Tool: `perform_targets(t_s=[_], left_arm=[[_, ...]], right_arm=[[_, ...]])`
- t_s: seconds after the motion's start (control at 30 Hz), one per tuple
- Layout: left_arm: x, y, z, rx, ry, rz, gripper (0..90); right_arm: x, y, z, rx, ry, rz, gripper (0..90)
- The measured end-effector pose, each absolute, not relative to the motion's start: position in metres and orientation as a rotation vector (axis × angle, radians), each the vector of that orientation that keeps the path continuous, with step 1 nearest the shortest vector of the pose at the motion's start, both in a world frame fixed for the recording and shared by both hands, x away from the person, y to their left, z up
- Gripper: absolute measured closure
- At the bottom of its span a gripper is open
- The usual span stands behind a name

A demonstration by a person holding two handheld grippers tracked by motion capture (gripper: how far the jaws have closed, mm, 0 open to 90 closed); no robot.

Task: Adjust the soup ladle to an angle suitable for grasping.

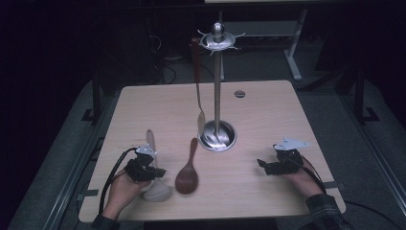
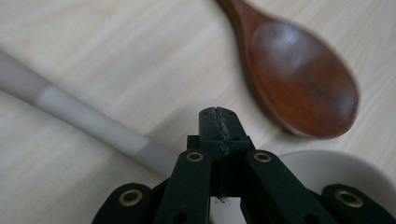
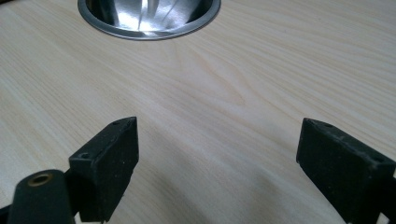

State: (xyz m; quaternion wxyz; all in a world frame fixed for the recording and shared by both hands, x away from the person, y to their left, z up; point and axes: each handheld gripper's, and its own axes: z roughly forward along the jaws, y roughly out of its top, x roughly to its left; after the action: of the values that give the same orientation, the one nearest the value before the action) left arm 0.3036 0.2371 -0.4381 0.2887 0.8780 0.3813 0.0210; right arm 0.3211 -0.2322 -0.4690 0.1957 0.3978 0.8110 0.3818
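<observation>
Two grippers are hovering low over the bench (image 1: 268, 110): the left gripper (image 1: 152, 168) is sitting with its jaws pressed together on nothing, right above the white ladle (image 1: 154, 184), whose pale handle is running away across the wood. Just beside the ladle, a brown wooden spoon (image 1: 187, 173) is lying flat, apart from it. At the other side, the right gripper (image 1: 262, 165) is holding its jaws wide apart over bare wood, near the steel stand (image 1: 218, 129).
</observation>
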Motion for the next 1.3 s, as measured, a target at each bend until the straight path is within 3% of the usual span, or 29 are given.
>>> perform_targets(t_s=[0.47,0.97,1.3], left_arm=[[0.296,0.249,-0.441,2.361,1.079,0.051,90.0],[0.278,0.314,-0.44,2.296,1.265,0.106,90.0],[0.309,0.321,-0.42,2.188,1.29,0.198,90.0]], right_arm=[[0.32,-0.233,-0.469,1.109,2.268,1.066,12.5],[0.32,-0.234,-0.469,1.116,2.263,1.06,12.5],[0.32,-0.234,-0.469,1.113,2.26,1.055,12.4]])
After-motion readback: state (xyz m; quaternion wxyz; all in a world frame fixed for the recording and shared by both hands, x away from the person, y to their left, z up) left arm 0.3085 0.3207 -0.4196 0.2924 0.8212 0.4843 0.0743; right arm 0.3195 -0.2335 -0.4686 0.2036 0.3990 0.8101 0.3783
